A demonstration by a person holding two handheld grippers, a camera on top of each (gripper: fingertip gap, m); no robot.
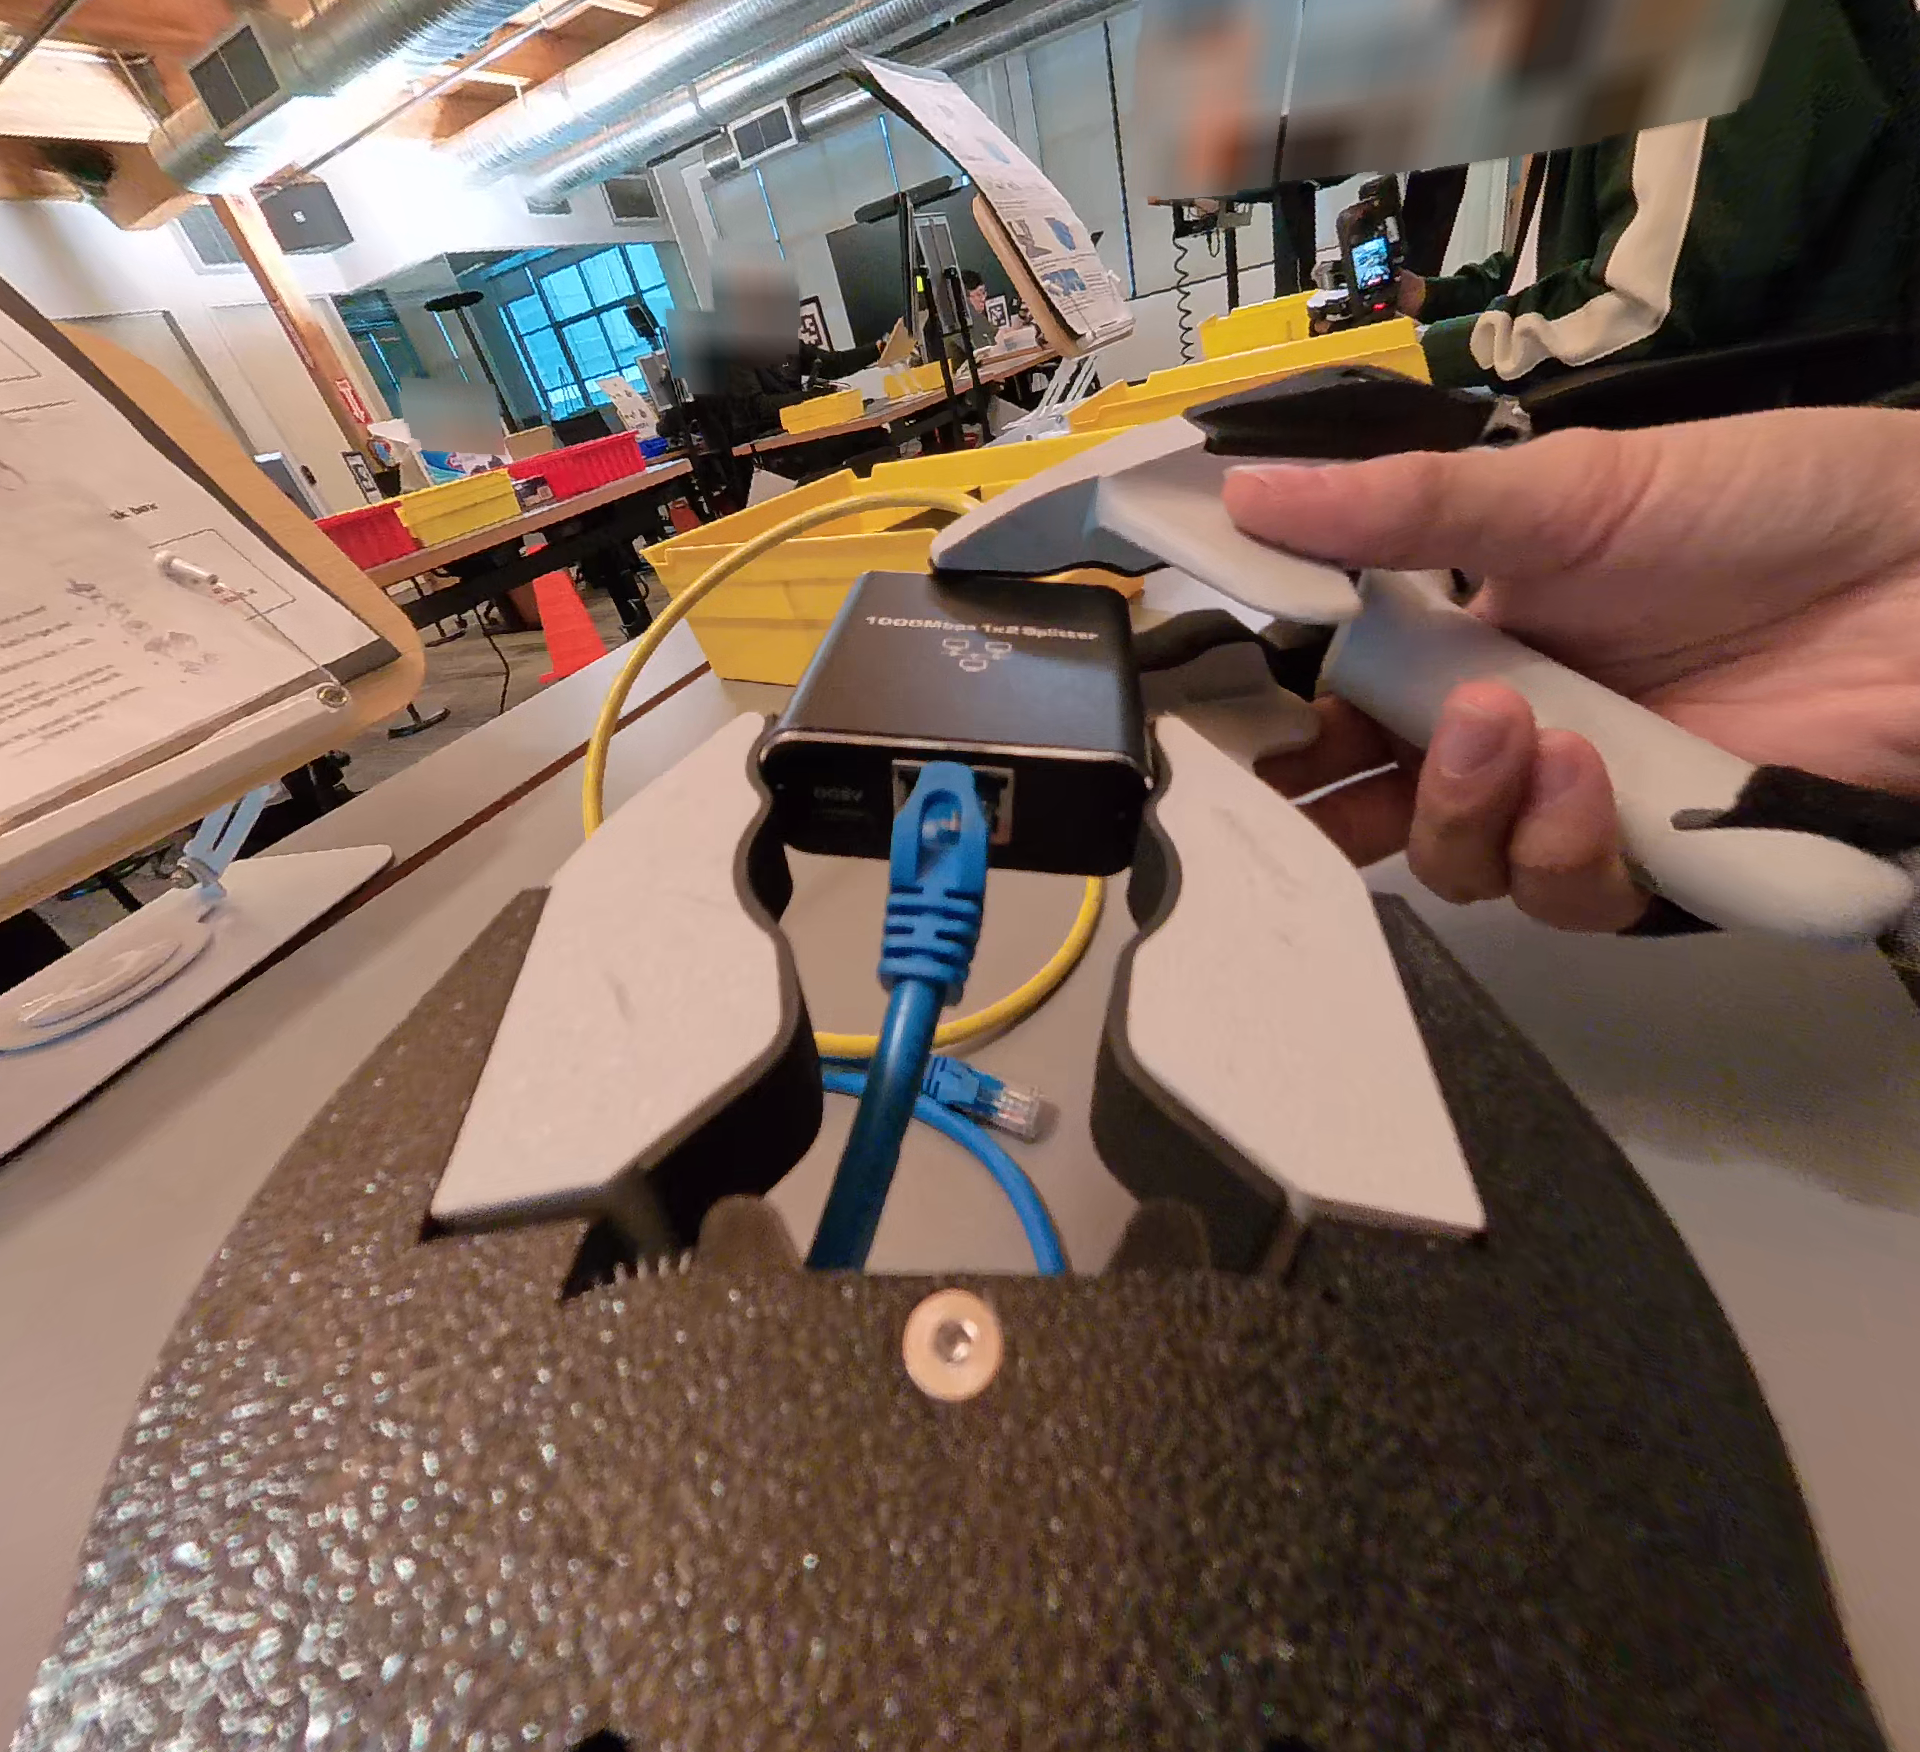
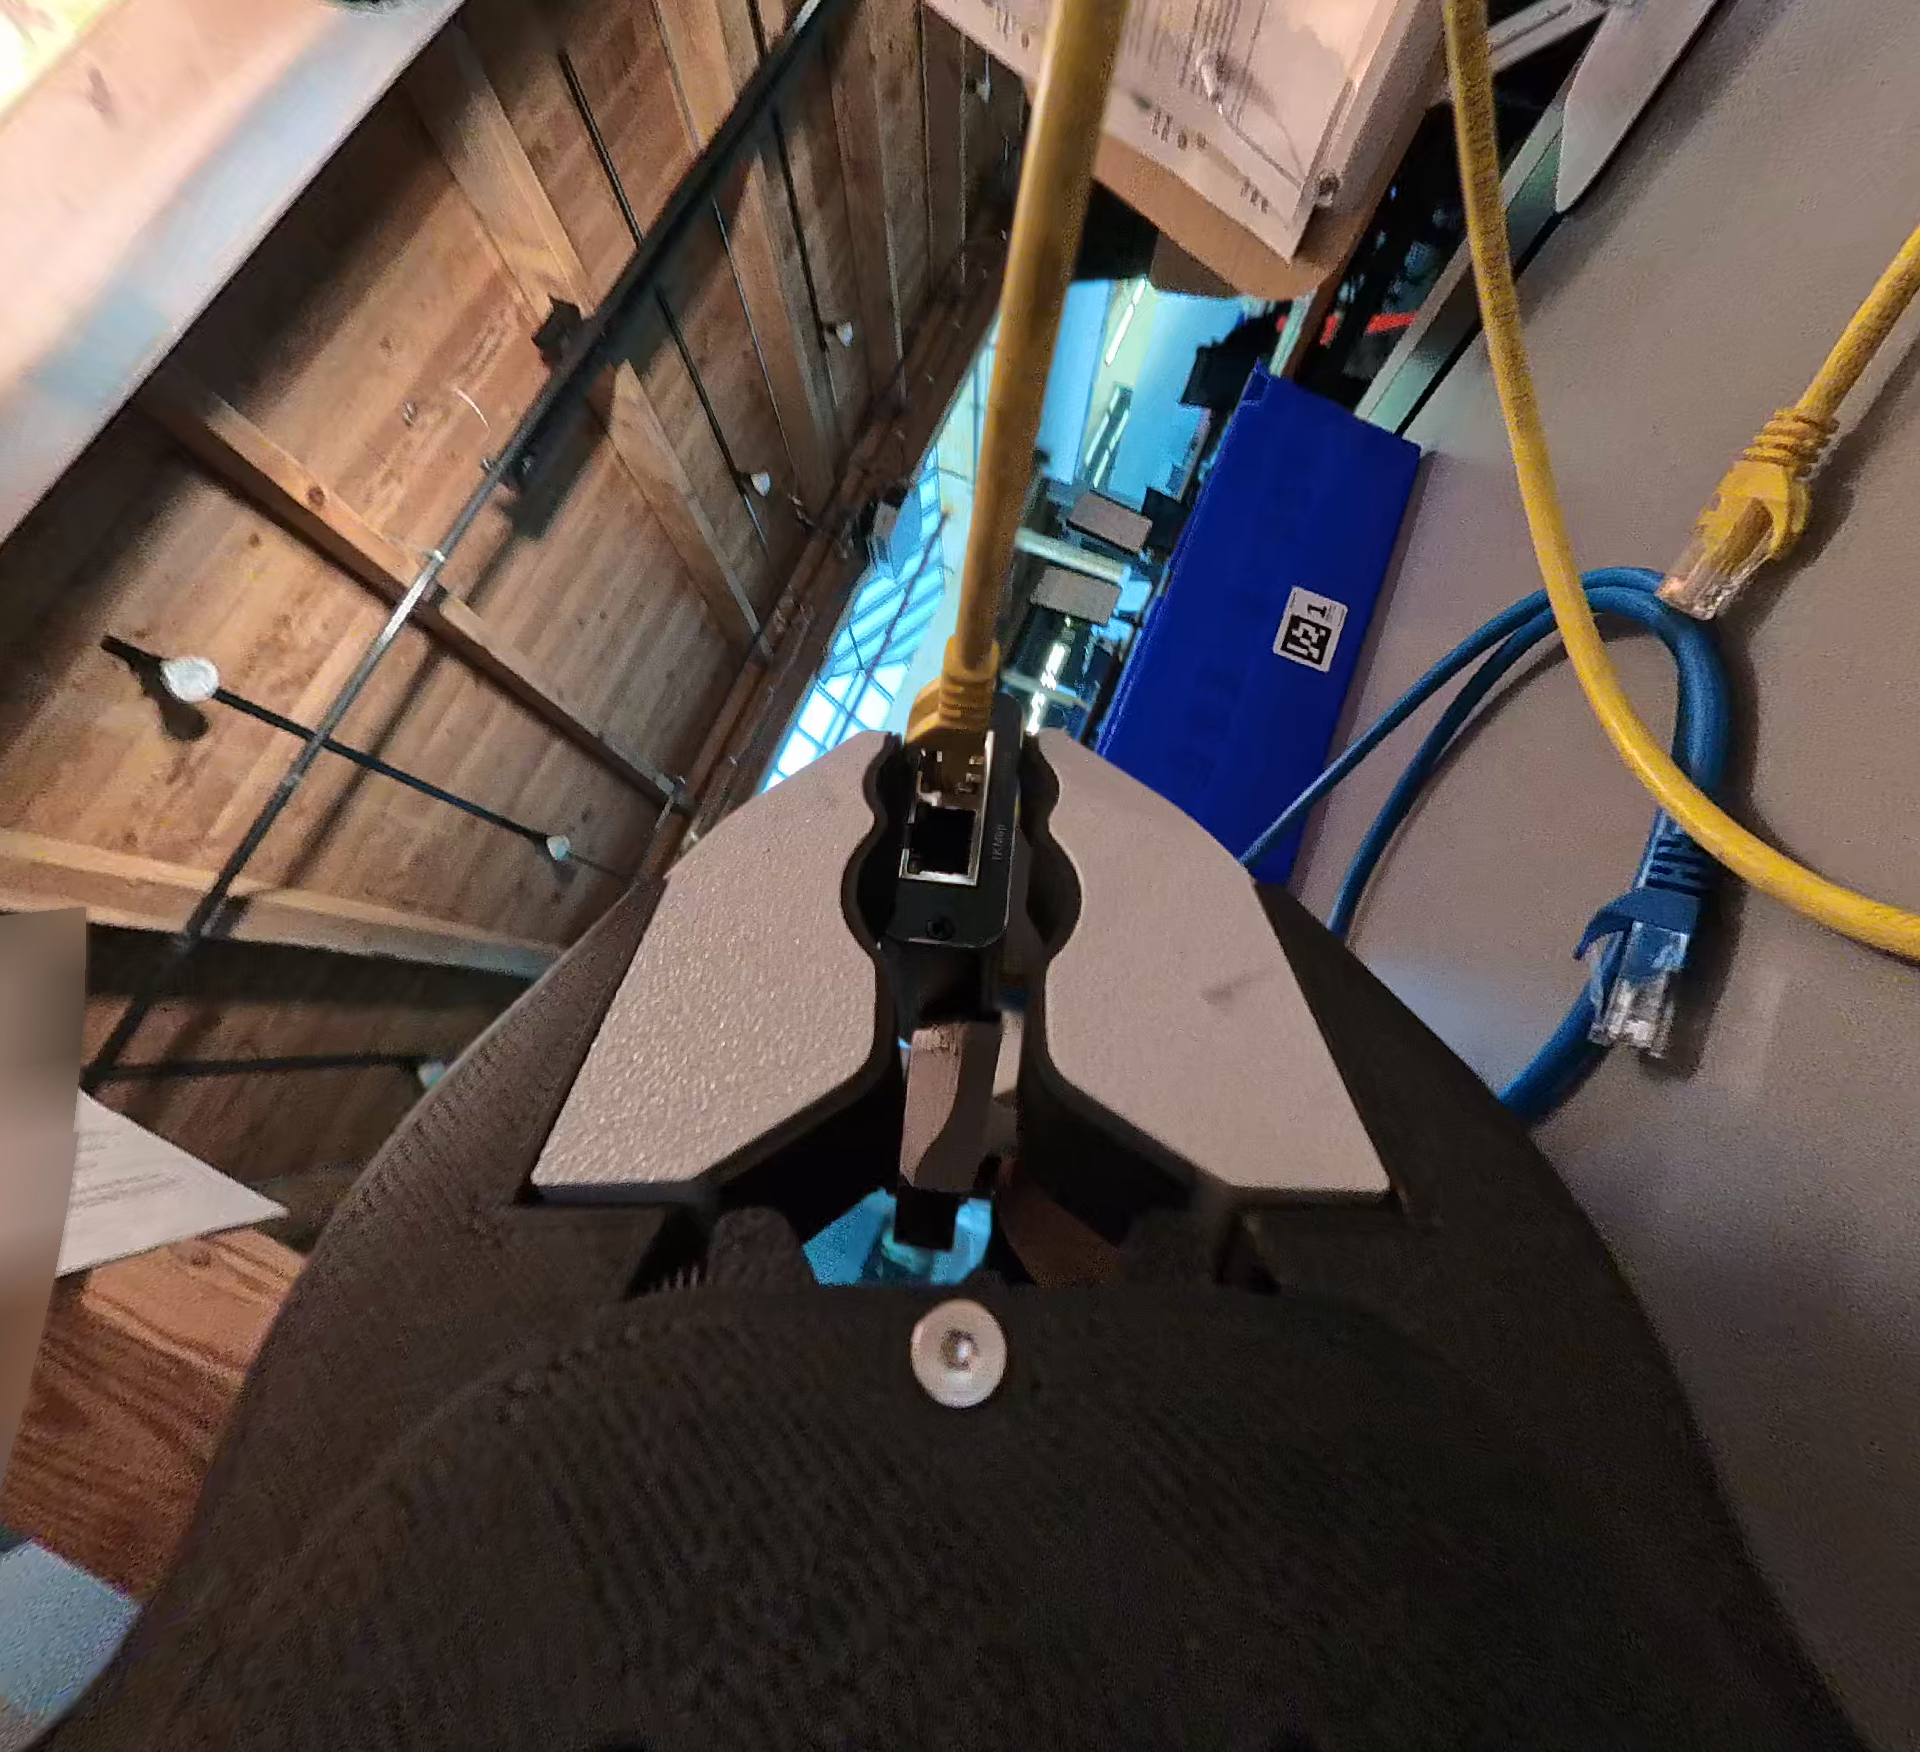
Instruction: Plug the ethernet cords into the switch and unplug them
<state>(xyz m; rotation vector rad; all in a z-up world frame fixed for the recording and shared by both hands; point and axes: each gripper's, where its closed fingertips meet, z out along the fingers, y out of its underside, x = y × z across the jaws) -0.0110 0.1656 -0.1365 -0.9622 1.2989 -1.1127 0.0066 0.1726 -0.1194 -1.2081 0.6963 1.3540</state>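
Left wrist view: our left tongs (image 1: 956, 829) flank the black switch (image 1: 977, 715) at its sides, contact unclear, blue cord (image 1: 930, 871) plugged into its near face. Right tongs (image 2: 956, 829) clamp the switch (image 2: 951, 855) from the far end. Yellow cord (image 2: 1013, 372) sits in one port there, neighbouring port empty.

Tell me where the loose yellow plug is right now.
Right wrist view, right side: the yellow plug lies on the table, just above the blue cable loop.
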